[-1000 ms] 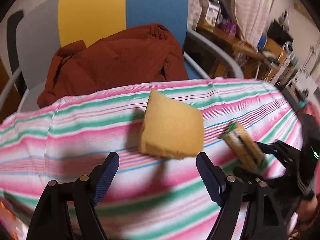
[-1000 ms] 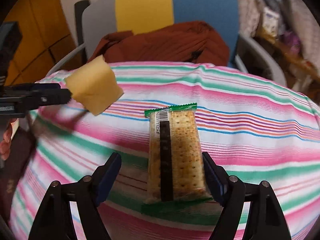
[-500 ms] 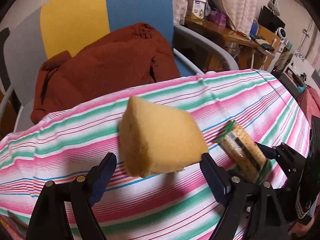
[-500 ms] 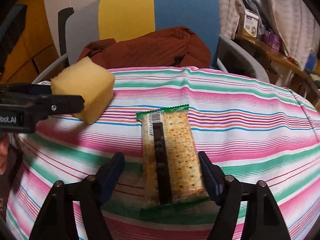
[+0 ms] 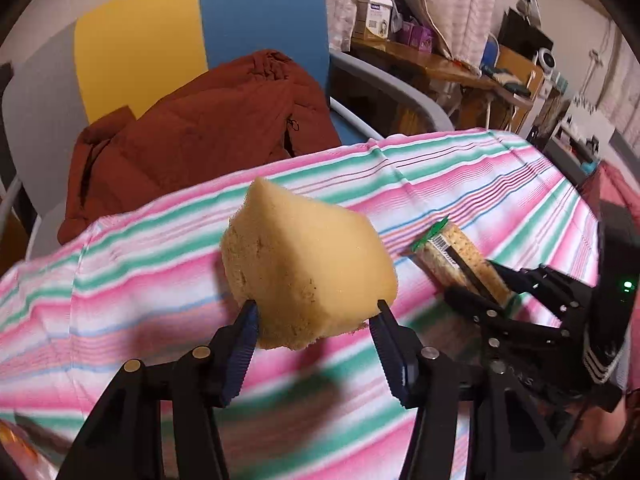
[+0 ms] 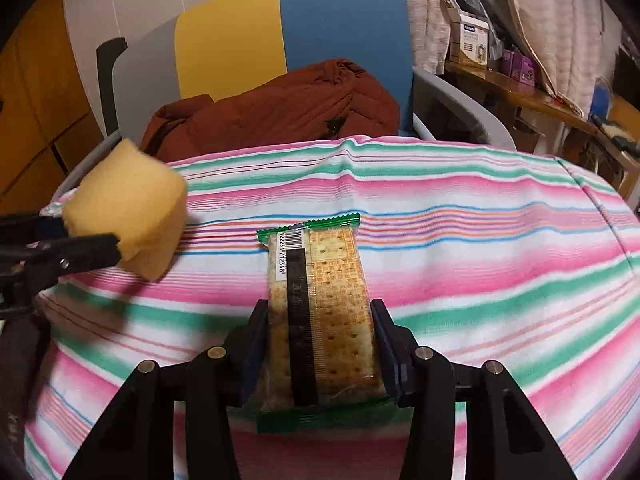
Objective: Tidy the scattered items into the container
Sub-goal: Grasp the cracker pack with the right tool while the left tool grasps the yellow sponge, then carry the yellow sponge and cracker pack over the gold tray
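We've got L gripper point(image 5: 314, 320) clamped on sponge point(image 5: 308, 268), R gripper point(image 6: 320, 332) clamped on cracker pack point(image 6: 320, 312), both above striped cloth point(image 6: 480, 240).

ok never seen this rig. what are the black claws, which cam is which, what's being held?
No robot here: a person holds a black two-finger gripper in each hand, with a fisheye camera on each looking along its fingers. In the left wrist view, the left gripper is shut on a yellow foam sponge block. In the right wrist view, the right gripper is shut on a clear-wrapped cracker packet with green ends. Below lies a pink, green and white striped cloth; behind, a chair with a rust-brown jacket. No container shows.
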The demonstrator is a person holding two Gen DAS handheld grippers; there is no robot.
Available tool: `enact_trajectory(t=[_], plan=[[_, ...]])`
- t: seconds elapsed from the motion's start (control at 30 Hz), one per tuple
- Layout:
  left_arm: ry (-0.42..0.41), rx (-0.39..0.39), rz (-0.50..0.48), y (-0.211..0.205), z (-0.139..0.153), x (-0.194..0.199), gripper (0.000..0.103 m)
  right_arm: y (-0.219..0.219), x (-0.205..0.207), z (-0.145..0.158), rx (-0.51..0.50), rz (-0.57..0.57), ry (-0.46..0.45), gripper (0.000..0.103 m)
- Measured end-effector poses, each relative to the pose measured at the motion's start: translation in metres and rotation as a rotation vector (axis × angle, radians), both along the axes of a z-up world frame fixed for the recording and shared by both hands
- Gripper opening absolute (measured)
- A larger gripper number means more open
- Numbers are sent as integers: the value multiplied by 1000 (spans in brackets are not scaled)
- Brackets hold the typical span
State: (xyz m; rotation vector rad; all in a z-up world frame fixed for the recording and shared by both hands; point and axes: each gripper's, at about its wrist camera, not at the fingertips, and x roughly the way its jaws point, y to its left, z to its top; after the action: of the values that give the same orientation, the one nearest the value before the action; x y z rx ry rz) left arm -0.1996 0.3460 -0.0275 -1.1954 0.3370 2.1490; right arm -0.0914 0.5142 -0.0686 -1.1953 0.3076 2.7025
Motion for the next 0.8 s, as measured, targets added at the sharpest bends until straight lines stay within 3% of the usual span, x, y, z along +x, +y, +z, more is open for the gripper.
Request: enact_trajectory(t=[0.4, 0.63, 0.8], plan=[[-125, 156, 66, -60, 3, 70, 57, -43, 72, 2, -186, -60, 22, 49], [-150, 280, 117, -120, 20, 107, 57, -82, 100, 17, -323, -20, 52, 49], [-133, 326, 170, -164, 33, 120, 57, -119, 99, 43, -356, 50, 95, 49]])
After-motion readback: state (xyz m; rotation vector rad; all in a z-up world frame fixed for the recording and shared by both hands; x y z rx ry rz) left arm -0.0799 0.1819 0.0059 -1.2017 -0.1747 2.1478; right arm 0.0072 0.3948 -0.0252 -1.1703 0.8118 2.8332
